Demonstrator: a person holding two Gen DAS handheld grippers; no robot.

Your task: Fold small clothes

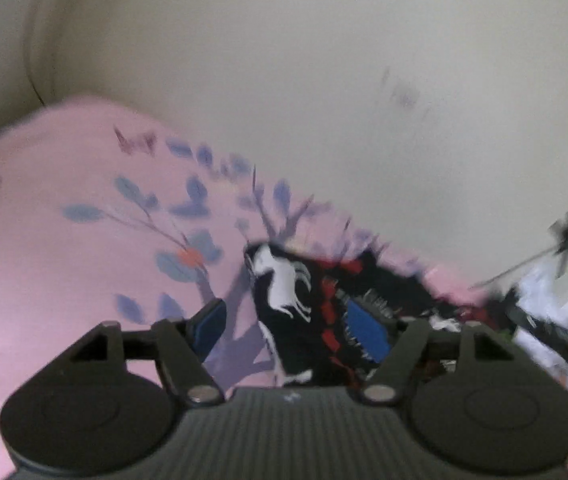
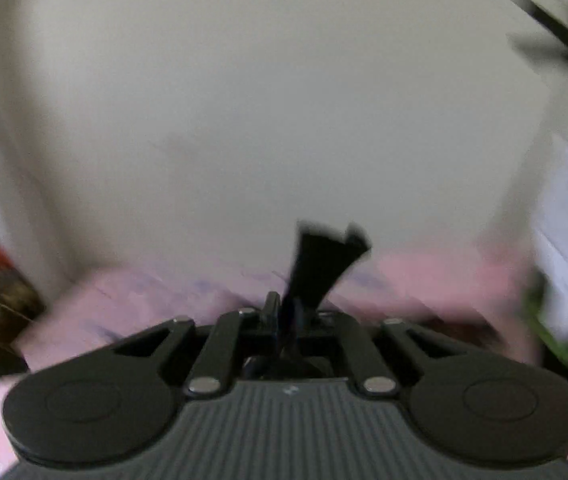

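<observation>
My left gripper (image 1: 290,326) spread wide over the black printed garment (image 1: 324,304) on the pink sheet (image 1: 43,240), my right gripper (image 2: 284,312) clenched on black cloth (image 2: 322,260), views blurred

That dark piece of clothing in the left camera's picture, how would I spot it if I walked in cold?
Start from the pink sheet printed with blue leaves and purple branches. The black garment lies on it, just ahead of the open left gripper. It is the only dark cloth there, with a white animal figure, red marks and a blue patch.
</observation>
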